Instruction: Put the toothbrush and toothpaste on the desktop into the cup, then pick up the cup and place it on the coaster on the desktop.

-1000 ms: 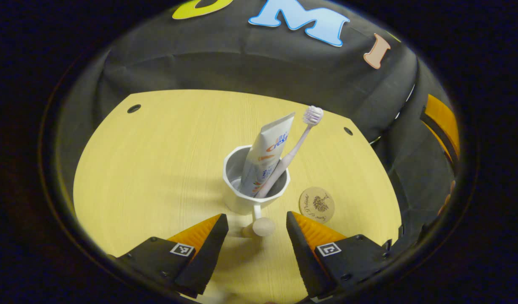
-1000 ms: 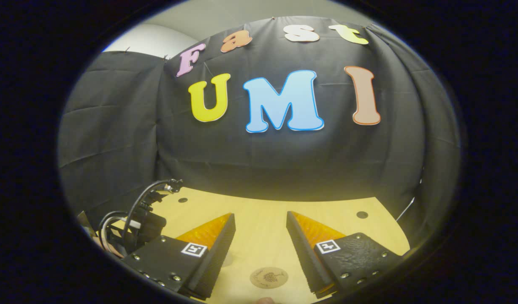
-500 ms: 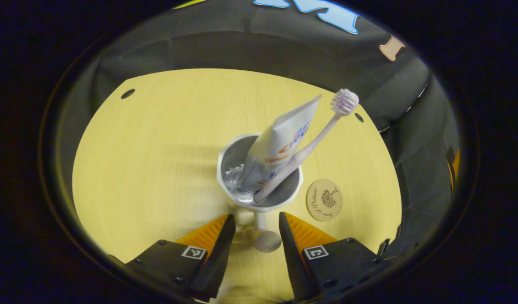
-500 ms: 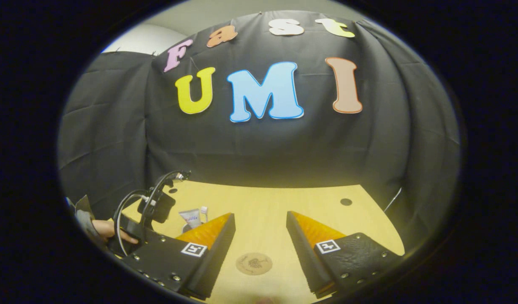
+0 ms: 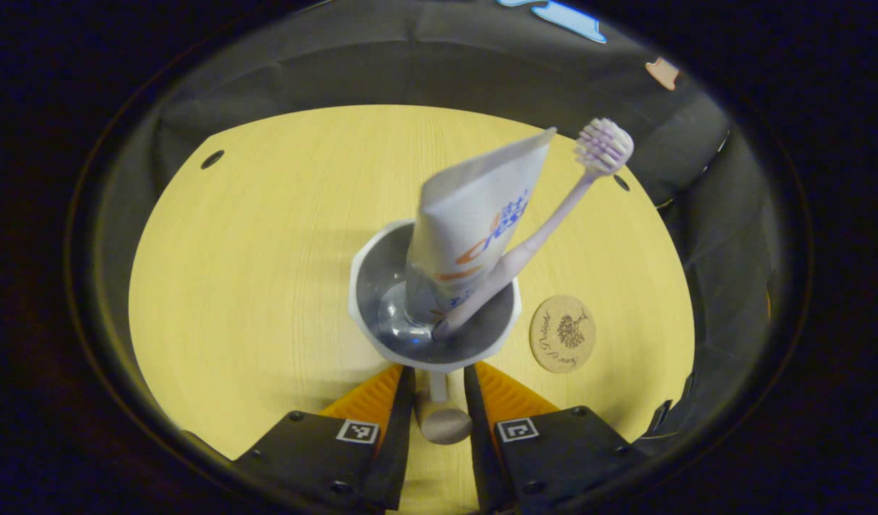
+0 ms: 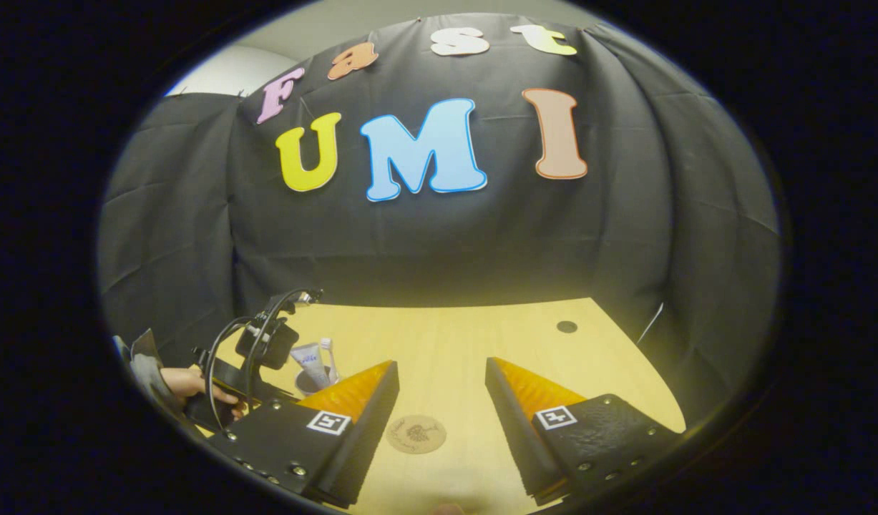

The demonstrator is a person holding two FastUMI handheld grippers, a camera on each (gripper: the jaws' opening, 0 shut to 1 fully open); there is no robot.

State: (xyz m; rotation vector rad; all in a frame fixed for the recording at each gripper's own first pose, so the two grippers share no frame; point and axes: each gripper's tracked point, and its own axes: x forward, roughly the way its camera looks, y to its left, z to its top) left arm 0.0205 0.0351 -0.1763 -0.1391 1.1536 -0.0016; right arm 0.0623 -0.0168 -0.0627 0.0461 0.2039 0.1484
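Observation:
A white cup [image 5: 381,247] stands left of the round cork coaster [image 5: 562,334] on the yellow desktop [image 5: 252,243]. Leaning in the cup are the toothpaste tube [image 5: 474,214] and the pink toothbrush [image 5: 553,214], bristles up. My left gripper [image 5: 439,372] is shut on the cup's handle [image 5: 442,422], a stem with a wooden knob. My right gripper [image 6: 442,366] hangs open above the desktop, with the coaster [image 6: 416,434] below and between its fingers. In the right gripper view the cup [image 6: 310,379] with the tube [image 6: 306,355] sits at the left, behind the left gripper [image 6: 260,343].
A person's hand [image 6: 188,383] holds the left gripper, with cables looping above it. Small round holes [image 5: 212,159] [image 6: 567,327] mark the desktop's far corners. Black cloth walls close in the desktop at the back and sides.
My left gripper moved in toward the cup and its fingers closed on the handle. The right gripper's view swung right, bringing the cup and left gripper into sight.

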